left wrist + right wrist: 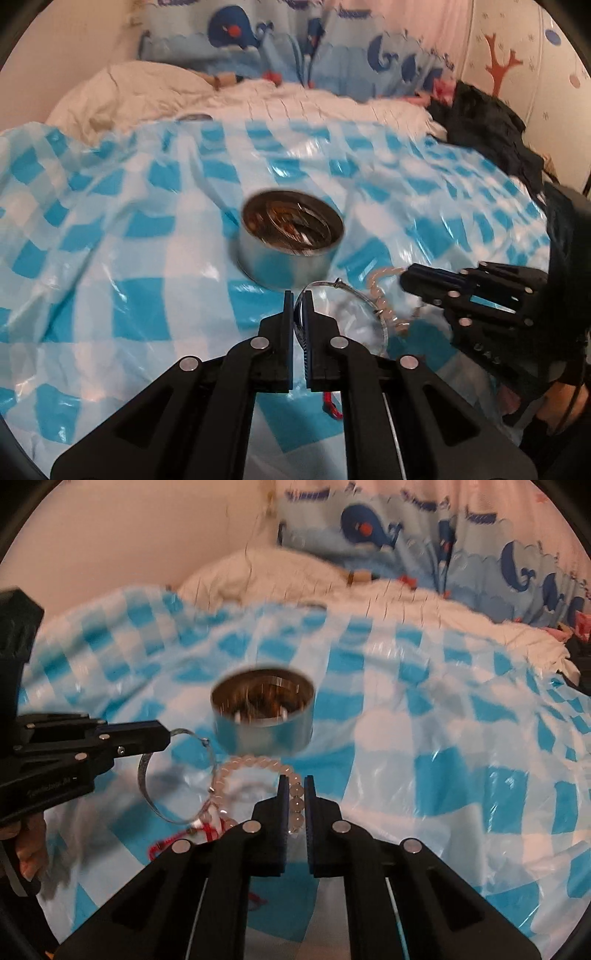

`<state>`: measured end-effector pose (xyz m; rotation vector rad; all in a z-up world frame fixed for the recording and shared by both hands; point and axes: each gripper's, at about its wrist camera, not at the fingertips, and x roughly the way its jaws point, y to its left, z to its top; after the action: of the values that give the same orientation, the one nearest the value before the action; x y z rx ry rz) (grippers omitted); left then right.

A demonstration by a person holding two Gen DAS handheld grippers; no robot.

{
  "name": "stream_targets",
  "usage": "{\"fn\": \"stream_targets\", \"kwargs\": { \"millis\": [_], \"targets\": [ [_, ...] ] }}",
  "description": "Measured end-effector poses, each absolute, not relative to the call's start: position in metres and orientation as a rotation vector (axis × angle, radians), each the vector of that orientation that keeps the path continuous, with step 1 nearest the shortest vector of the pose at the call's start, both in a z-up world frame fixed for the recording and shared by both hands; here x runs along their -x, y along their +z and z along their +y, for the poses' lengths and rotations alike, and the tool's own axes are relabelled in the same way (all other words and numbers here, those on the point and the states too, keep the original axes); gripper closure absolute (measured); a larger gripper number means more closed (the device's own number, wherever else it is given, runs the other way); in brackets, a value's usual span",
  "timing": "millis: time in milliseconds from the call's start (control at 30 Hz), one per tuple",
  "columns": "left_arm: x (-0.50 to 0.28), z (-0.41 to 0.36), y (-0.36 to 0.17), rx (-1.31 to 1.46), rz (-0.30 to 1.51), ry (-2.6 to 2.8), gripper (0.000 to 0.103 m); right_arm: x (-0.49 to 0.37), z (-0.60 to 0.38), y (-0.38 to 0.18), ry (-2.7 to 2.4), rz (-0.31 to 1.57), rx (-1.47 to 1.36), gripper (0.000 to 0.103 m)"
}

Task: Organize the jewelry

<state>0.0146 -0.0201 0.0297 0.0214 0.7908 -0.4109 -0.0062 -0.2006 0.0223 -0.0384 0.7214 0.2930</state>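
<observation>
Your left tool (299,299) pinches the thin silver bangle (369,310); your right tool (295,784) grips the pale bead bracelet (258,762). Both hang just short of the round tin (263,716) on the bed, ready for dropping in.

A round metal tin (291,240) is standing upright and open on the checked sheet, with blurred jewelry lying inside it. A thin silver bangle (343,306) is hanging just in front of the tin, pinched at its rim. A pale pink beaded bracelet (258,775) is curving just beside the bangle, near the tin, its beads clamped on one side.
</observation>
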Motion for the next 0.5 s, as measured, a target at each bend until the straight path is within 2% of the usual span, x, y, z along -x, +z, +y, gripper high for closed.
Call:
{"fn": "stream_targets", "kwargs": {
  "millis": [233, 500],
  "targets": [
    [-0.023, -0.019, 0.024, -0.026, 0.816, -0.392, 0.099, 0.002, -0.200, 0.021, 0.283, 0.734, 0.037, 0.095],
    [-0.023, -0.021, 0.022, -0.028, 0.810, -0.381, 0.099, 0.012, -0.215, 0.041, 0.330, 0.622, -0.072, 0.095]
  ]
}}
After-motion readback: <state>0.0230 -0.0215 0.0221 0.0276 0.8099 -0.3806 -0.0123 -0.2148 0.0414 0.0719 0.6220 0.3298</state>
